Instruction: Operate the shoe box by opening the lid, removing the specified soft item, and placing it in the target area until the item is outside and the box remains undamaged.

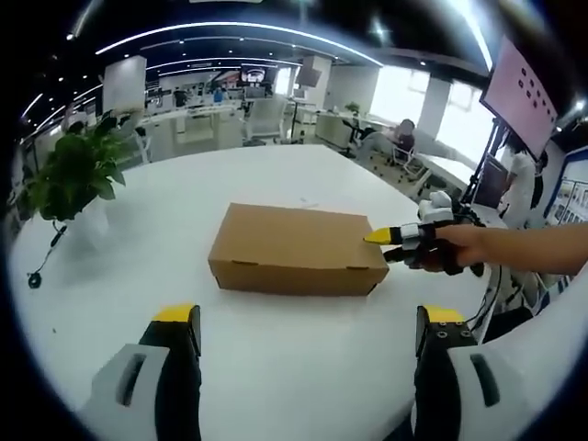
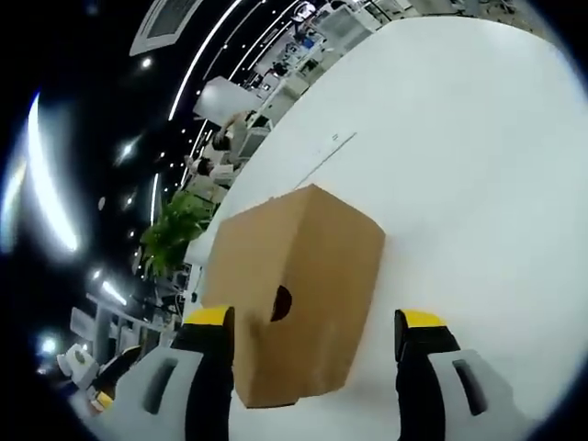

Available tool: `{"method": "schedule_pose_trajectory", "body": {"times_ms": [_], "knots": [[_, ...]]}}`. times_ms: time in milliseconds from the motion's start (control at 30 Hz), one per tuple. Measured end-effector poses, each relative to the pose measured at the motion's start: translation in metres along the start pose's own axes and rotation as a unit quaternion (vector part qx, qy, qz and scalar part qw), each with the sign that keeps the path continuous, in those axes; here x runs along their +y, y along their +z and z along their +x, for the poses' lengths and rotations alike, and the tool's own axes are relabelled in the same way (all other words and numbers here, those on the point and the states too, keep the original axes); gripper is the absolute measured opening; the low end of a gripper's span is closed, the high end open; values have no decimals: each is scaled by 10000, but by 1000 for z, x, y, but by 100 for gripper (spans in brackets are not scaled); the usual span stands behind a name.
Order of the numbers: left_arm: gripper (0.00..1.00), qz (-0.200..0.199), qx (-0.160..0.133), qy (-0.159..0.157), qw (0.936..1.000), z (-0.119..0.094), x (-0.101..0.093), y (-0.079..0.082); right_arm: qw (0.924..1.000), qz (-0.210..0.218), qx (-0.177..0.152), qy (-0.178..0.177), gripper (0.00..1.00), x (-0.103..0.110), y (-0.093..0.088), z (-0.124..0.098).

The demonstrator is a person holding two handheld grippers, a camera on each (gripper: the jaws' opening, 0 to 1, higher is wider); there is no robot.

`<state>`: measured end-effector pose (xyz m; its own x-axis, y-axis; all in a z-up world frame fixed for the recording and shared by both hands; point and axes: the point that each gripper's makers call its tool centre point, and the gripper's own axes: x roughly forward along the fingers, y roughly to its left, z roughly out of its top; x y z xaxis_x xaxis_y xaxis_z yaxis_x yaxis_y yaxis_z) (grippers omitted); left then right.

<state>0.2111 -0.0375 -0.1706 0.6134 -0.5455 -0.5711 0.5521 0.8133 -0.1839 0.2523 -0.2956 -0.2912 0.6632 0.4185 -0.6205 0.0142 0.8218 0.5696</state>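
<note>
While shoe box [image 1: 296, 250] sits lid-closed on white counter [image 1: 276, 377], potted plant [image 1: 73, 175] at edge, open-plan office behind; left tool [image 1: 308, 333], right tool [image 2: 312, 335] both agape, empty.

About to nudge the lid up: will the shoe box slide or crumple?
The shoe box is thin cardboard, so probably light and dentable. On the smooth white table it may slide rather than tip. The right claw is at its corner.

Left gripper [image 1: 308, 331] hangs with jaws spread wide; right gripper [image 2: 314, 335] likewise gapes — seen from the left gripper view, a hand [image 1: 459, 246] grips it.
</note>
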Motion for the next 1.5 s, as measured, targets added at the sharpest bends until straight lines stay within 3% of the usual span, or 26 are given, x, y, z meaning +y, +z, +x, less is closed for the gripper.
{"method": "schedule_pose_trajectory", "body": {"times_ms": [67,133,233,500,967,1500], "knots": [[99,40,23,-13,10000,3,1,5,9989,441,-42,140,68,-4,5,9],[99,51,31,13,10000,3,2,5,9985,514,-42,182,68,-4,7,12],[99,24,131,129,9998,2,4,0,9942,953,30,496,67,-9,10,30],[99,53,203,109,9997,3,-11,4,9898,1157,216,806,68,-11,14,55],[99,181,118,97,9997,2,-16,12,9861,1304,126,1023,65,-10,14,58],[98,115,143,129,9997,4,-15,7,9777,1597,18,1367,57,-1,14,60]]}}
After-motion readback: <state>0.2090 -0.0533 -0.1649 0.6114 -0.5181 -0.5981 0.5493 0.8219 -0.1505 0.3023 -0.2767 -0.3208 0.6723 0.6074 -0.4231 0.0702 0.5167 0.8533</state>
